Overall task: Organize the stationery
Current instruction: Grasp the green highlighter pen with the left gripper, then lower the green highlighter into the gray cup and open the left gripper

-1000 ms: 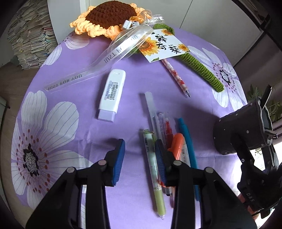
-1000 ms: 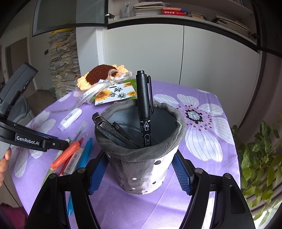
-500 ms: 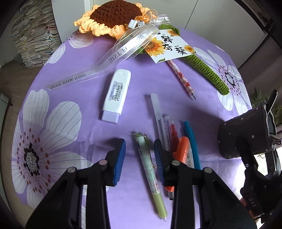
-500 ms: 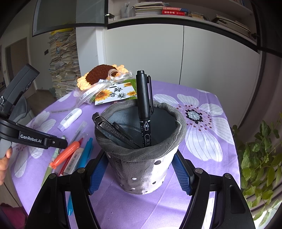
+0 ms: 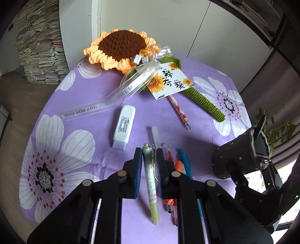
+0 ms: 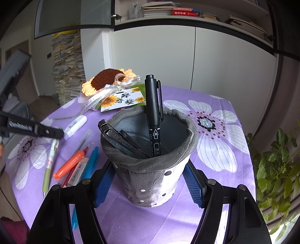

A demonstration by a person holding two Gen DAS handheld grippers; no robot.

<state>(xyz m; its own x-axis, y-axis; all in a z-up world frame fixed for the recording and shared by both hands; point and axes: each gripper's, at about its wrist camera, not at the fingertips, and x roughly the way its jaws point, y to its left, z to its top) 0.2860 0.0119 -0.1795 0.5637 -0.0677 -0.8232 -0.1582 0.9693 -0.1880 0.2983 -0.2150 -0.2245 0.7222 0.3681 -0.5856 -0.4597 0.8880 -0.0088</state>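
Purple-clothed table [image 5: 78,105]: left gripper [image 5: 148,159], jaws just closed, clamps green pen [image 5: 151,180] lengthwise; right gripper [image 6: 148,180] holds pen pot [image 6: 150,169] toward the table's right edge.

A lived-in home study: tall stacks of old papers and books [image 6: 68,67] are piled on the wood floor against the wall, white cupboard doors [image 6: 193,56] stand below a shelf of books [image 6: 183,12], and a houseplant [image 6: 277,169] grows beside the desk's purple flowered tablecloth [image 6: 221,146].
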